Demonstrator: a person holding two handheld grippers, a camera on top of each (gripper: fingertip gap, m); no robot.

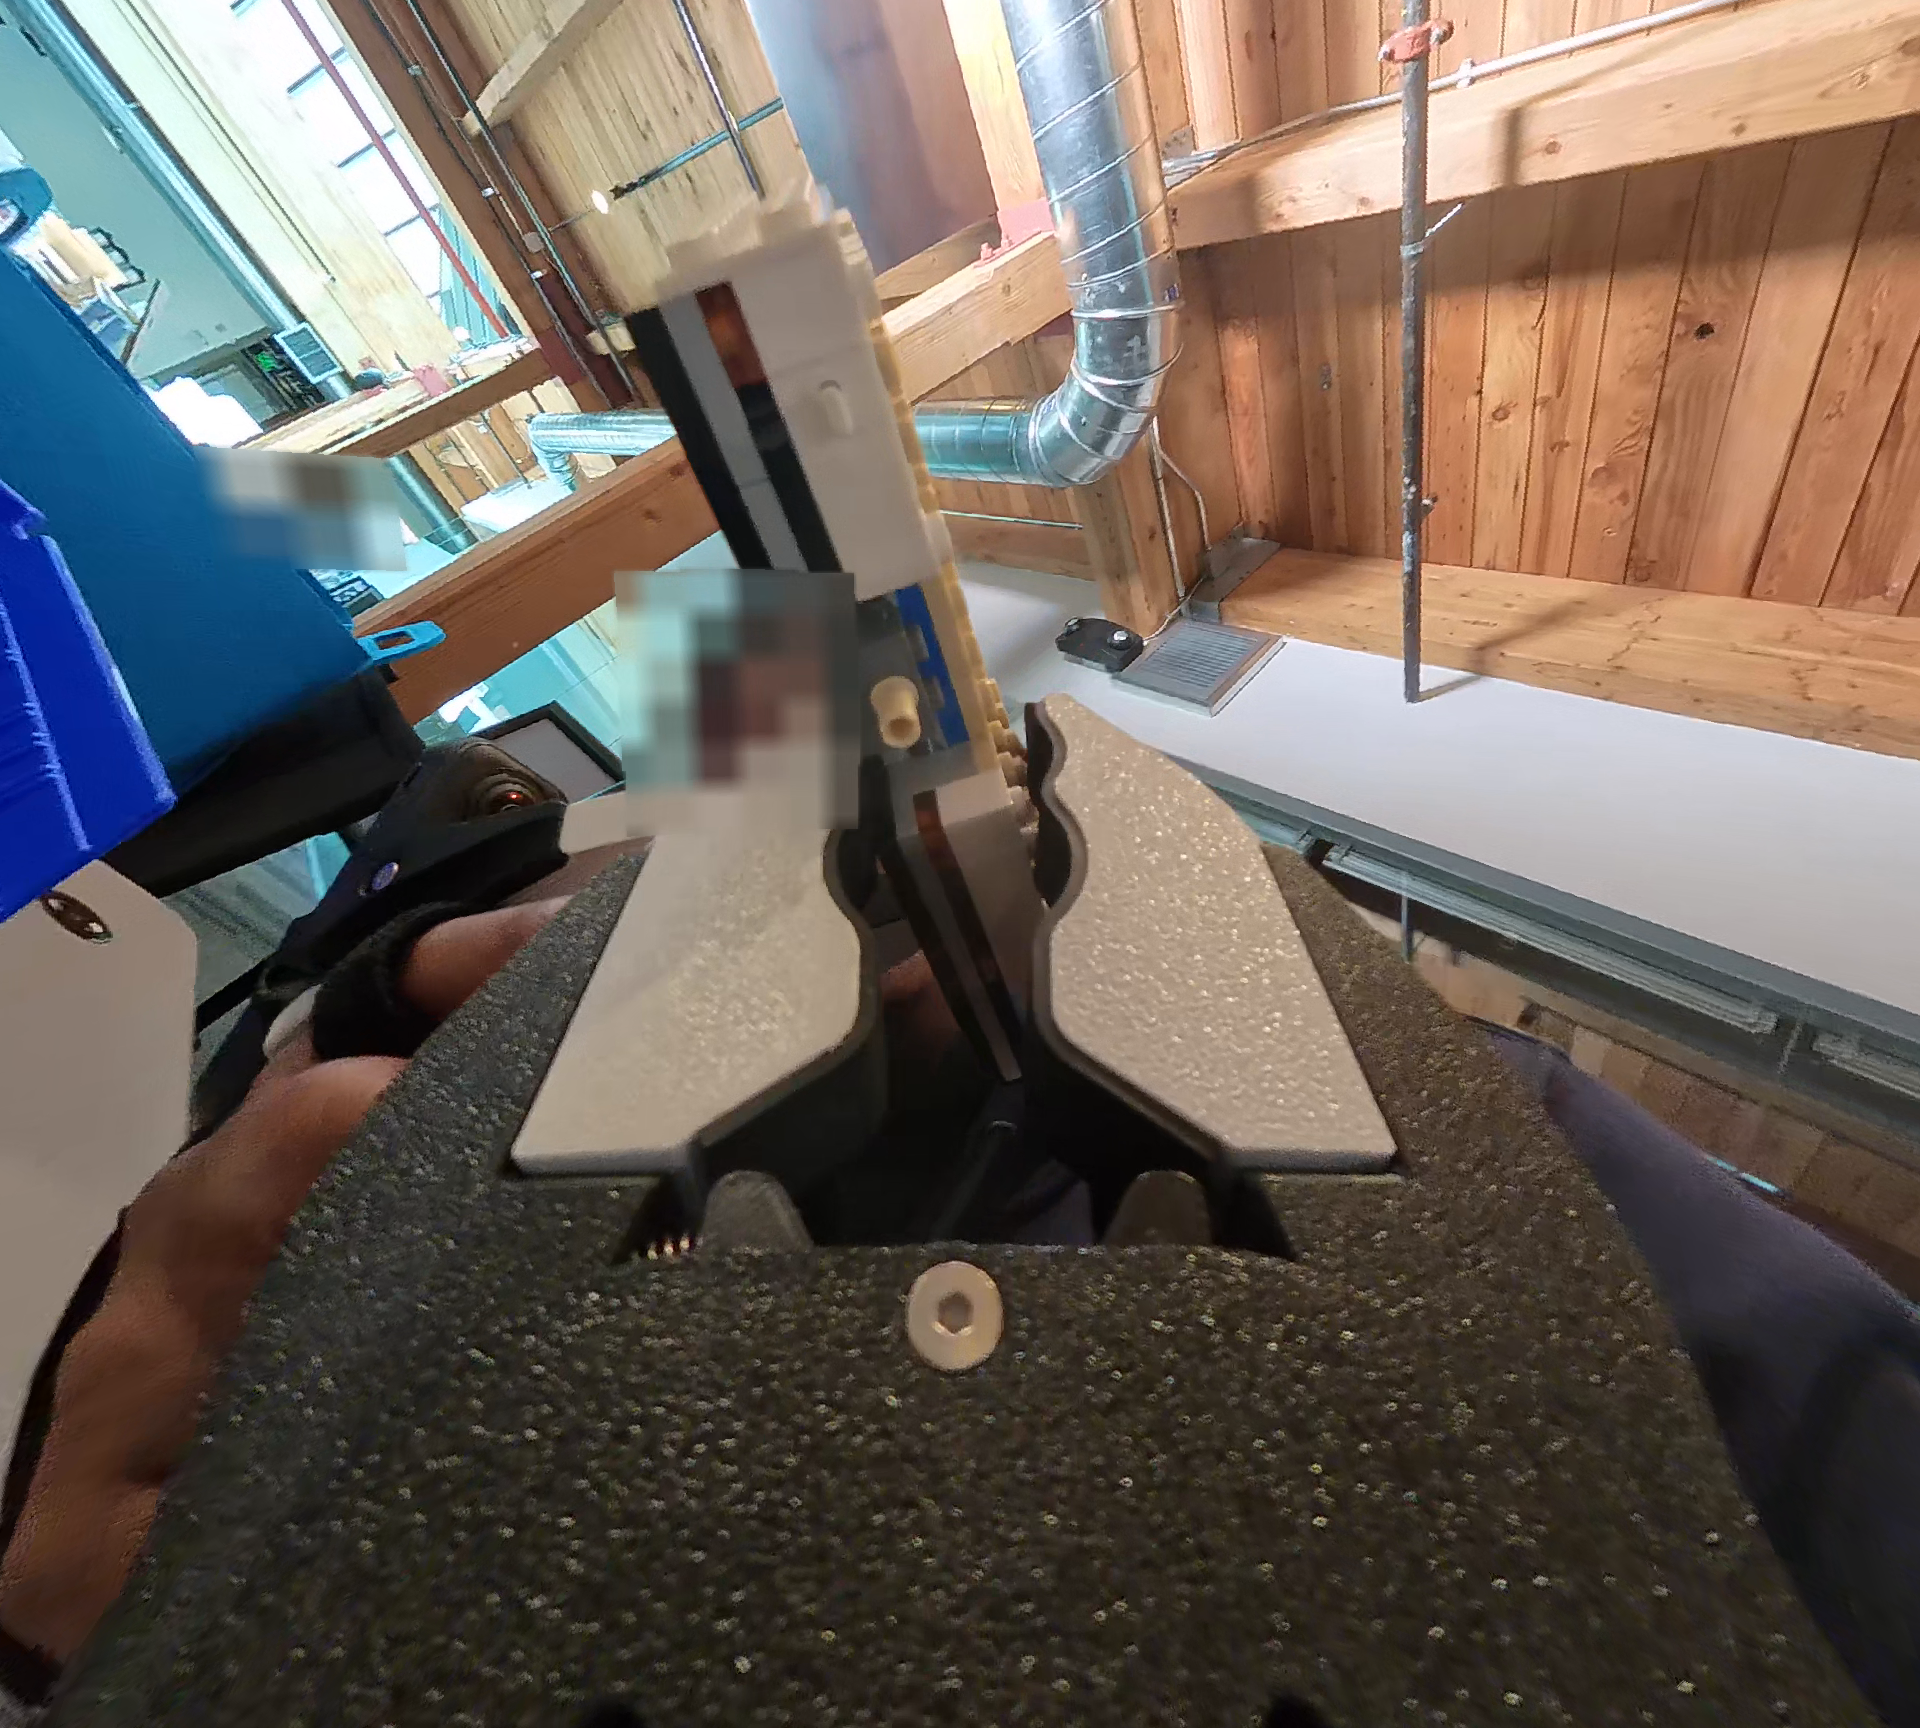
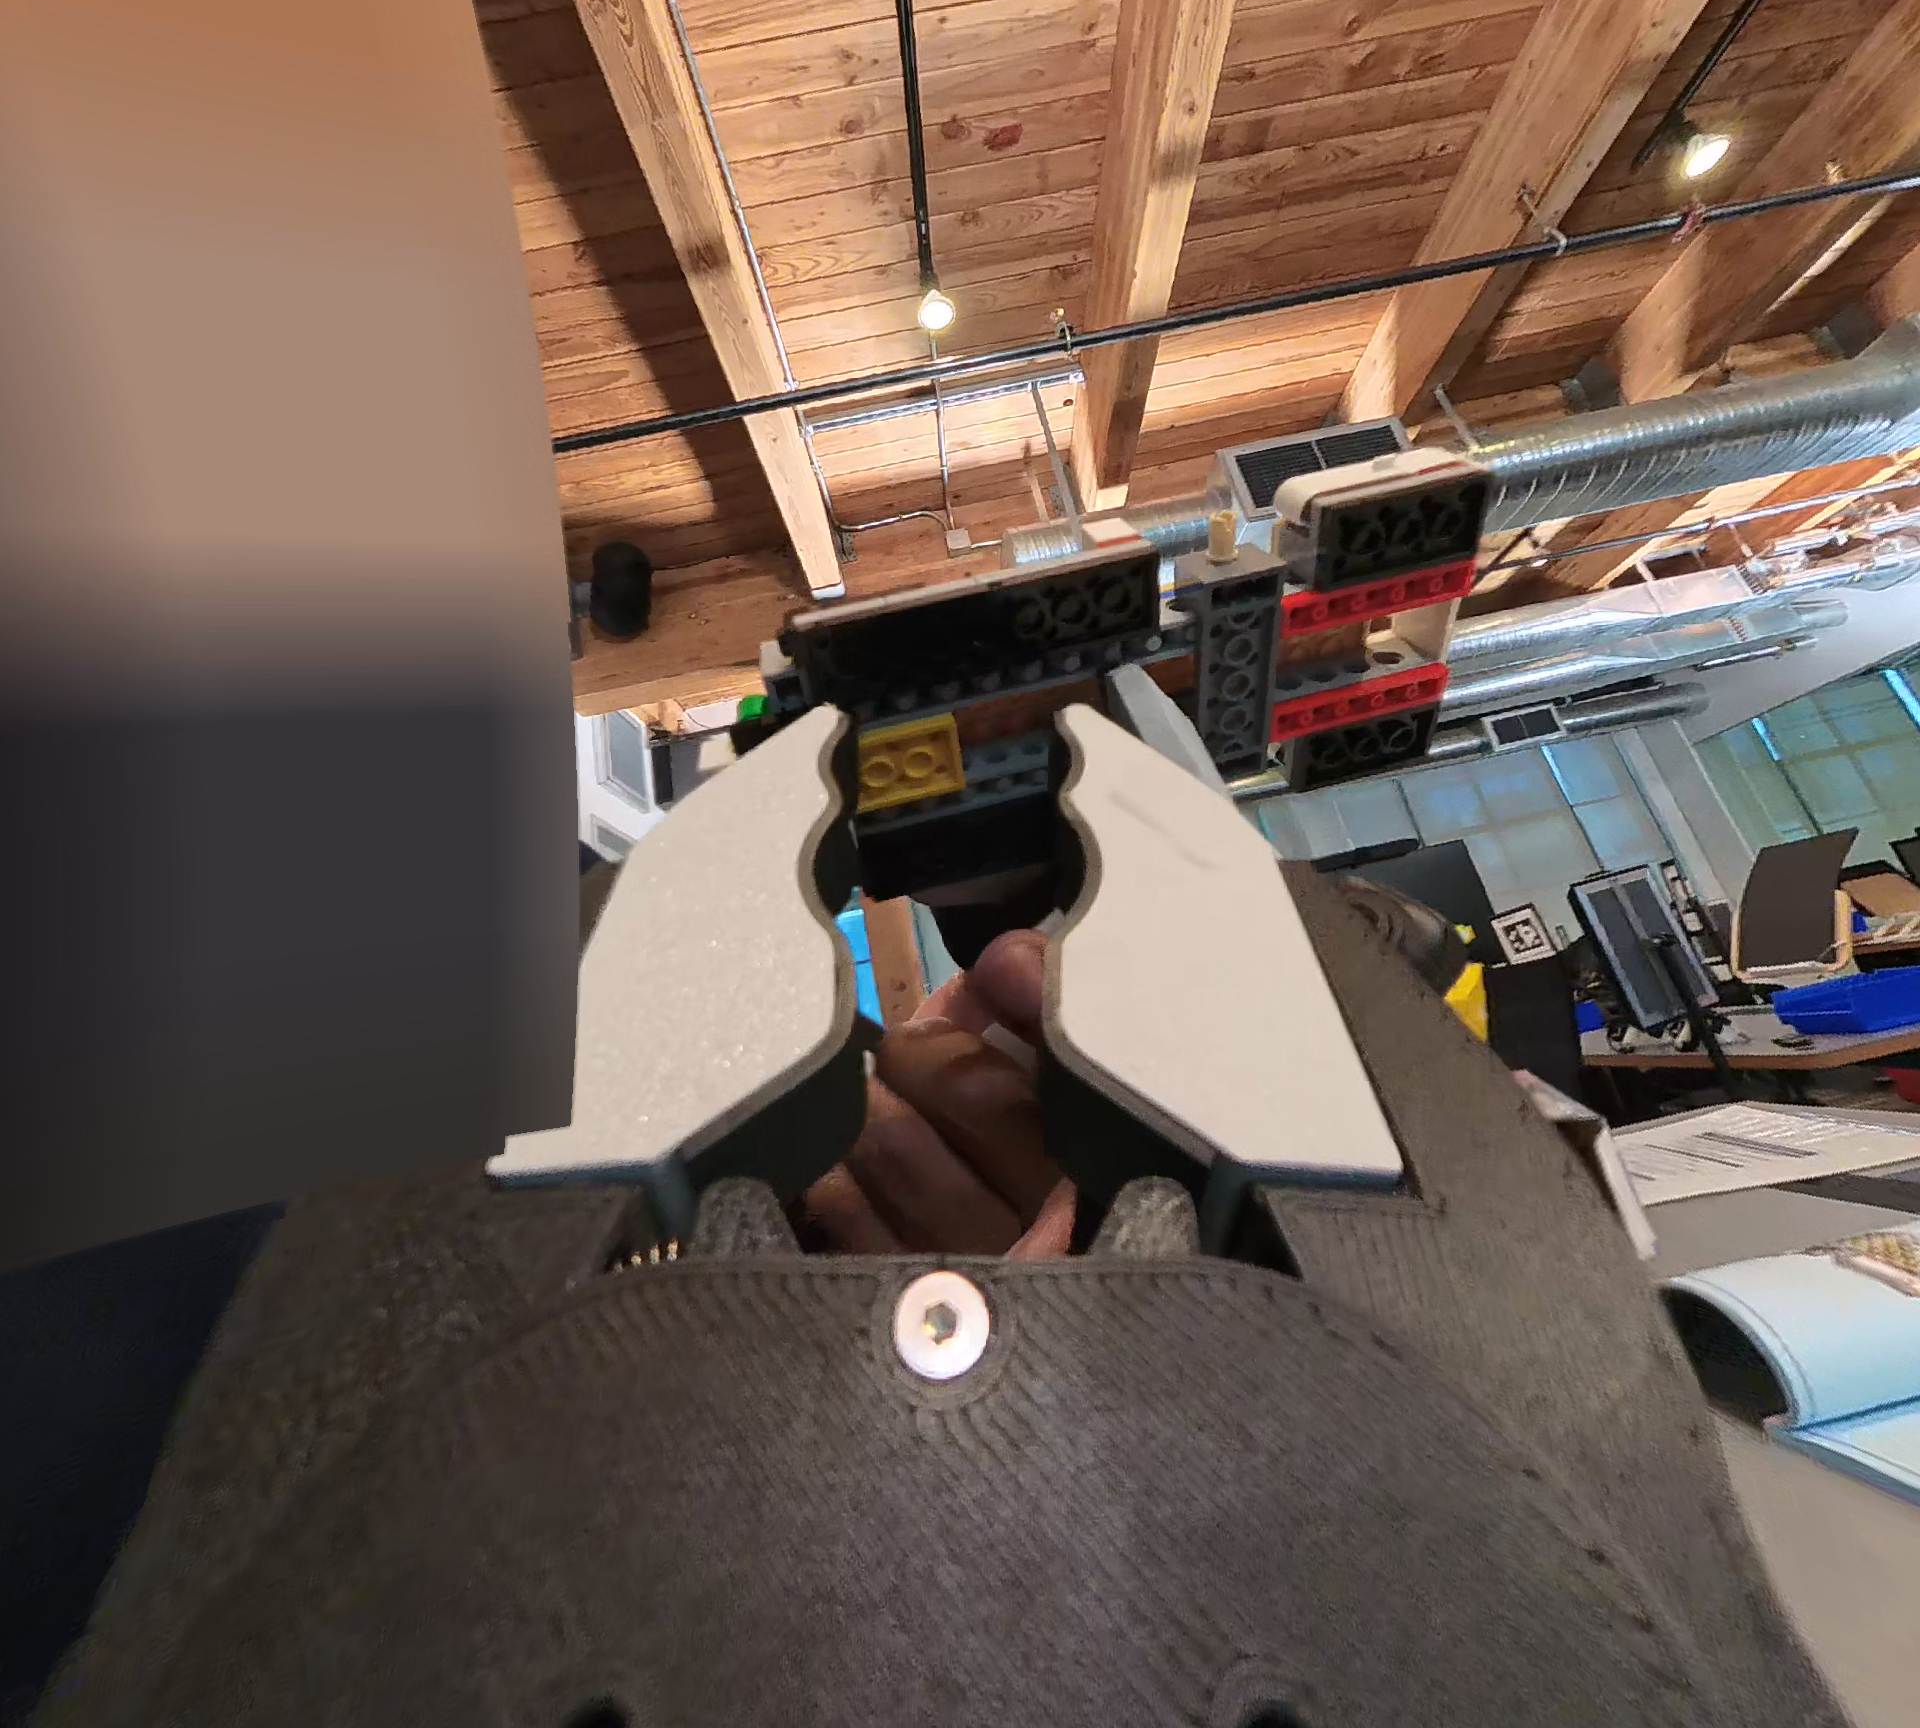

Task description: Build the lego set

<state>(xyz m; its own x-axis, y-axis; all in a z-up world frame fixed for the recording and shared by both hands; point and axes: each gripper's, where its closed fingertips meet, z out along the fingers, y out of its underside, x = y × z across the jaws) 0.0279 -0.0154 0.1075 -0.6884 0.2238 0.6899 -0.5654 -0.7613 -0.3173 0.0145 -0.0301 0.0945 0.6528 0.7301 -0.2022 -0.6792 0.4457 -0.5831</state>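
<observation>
- Brick model [image 2: 1122, 639]: one long build of black, grey, white, red and tan bricks, held up in the air under the wood ceiling, between my two grippers. In the right view it runs from 10 o'clock to 2 o'clock above my fingertips. With nothing under it, any slip would likely drop the whole thing.
- Left gripper [image 1: 940, 805]: my fingers pinch the model's lower end, the far pad against the tan studded edge. The model rises toward 11 o'clock, so most of its length hangs beyond the pinch, and I judge that this leverage could twist it loose.
- Right gripper [image 2: 951, 774]: my fingers close on the dark underside block, pads against its sides as far as I can see. If my two hands pull or bend apart, I think the bricks could split at a seam.
- Yellow brick [image 2: 906, 766]: sits just beside my left fingertip, and I reckon a sideways nudge could pop it off.
- Tan peg [image 1: 899, 714]: small, sticking out, easy to snag.
</observation>
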